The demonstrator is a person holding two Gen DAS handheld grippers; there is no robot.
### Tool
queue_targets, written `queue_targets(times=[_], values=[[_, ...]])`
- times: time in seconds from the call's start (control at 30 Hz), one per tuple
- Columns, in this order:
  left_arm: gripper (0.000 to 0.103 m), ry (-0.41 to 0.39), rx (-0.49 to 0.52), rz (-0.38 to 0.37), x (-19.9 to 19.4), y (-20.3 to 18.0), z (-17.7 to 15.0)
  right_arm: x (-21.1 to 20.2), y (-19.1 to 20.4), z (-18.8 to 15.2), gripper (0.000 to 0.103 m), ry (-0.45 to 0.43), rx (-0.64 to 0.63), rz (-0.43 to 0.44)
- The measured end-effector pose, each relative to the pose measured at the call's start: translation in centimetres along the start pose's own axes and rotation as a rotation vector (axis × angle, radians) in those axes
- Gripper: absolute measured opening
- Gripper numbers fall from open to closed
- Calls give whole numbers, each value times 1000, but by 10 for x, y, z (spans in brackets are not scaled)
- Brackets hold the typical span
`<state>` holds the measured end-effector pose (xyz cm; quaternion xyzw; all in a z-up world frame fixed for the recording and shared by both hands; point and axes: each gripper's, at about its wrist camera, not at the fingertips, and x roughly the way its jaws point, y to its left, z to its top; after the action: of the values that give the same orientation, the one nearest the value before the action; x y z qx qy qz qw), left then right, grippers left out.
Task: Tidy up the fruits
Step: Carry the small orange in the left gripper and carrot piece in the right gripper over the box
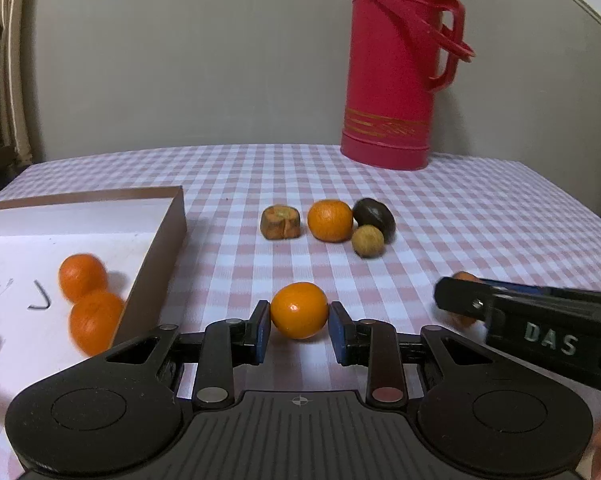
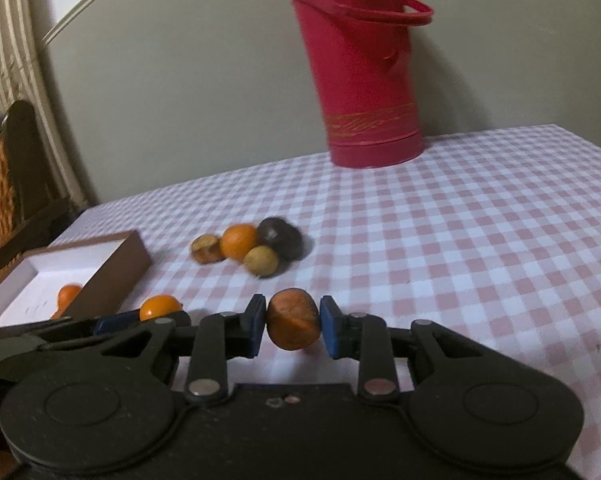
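- Between left gripper (image 1: 299,326) pads: bright orange (image 1: 299,311), clamped, tilted down over the checked table (image 1: 460,216).
- Between right gripper (image 2: 293,326) pads: brownish fruit (image 2: 293,324), clamped, likewise angled downward.

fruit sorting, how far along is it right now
Done: two oranges lie in the white box. In hand: the left gripper is shut on a bright orange, and the right gripper is shut on a duller brownish-orange fruit. Left: four pieces clustered on the checked tablecloth: a brown dried-looking fruit, an orange, a dark fruit and a small tan one.
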<state>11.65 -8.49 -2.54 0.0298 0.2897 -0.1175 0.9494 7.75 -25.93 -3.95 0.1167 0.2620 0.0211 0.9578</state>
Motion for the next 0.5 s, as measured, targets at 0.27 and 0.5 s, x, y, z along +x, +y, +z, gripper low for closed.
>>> queue_targets(times=[0.27, 0.5], values=[[31, -21, 3, -1, -29, 11, -13, -17, 15, -8, 21, 3, -39, 16], [31, -36, 10, -6, -49, 15, -22, -33, 30, -16, 21, -3, -72, 30]])
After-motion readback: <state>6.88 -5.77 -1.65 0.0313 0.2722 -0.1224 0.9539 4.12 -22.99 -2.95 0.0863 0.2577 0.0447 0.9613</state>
